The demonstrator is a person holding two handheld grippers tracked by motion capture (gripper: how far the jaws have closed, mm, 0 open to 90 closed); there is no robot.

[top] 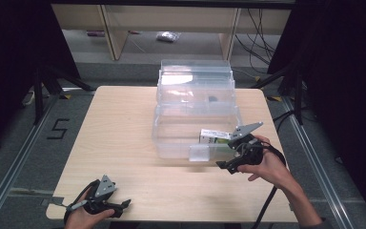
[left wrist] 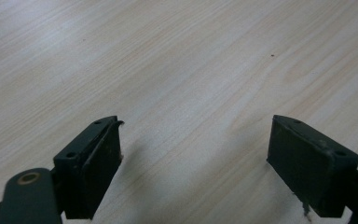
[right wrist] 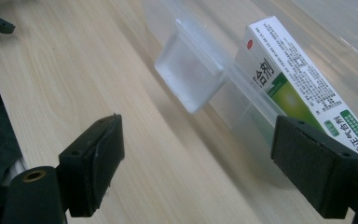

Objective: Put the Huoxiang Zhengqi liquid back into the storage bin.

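A clear plastic storage box (top: 171,138) stands open on the wooden table (top: 119,143), its lid tipped up behind it. Inside lies a white and green medicine carton (top: 214,135), seen close through the box wall as the carton (right wrist: 303,84). A clear latch flap (right wrist: 189,77) hangs from the box's front edge, the same flap (top: 199,153) in the high view. My right gripper (top: 231,164) (right wrist: 196,163) is open just in front of the box, nothing between its jaws. My left gripper (top: 119,206) (left wrist: 193,163) rests open near the table's front left edge, over bare wood.
Black tripod legs (top: 52,83) stand on the floor left and right of the table. Wooden furniture legs (top: 114,33) and cables (top: 259,33) lie beyond the far edge. The left half of the table is bare wood.
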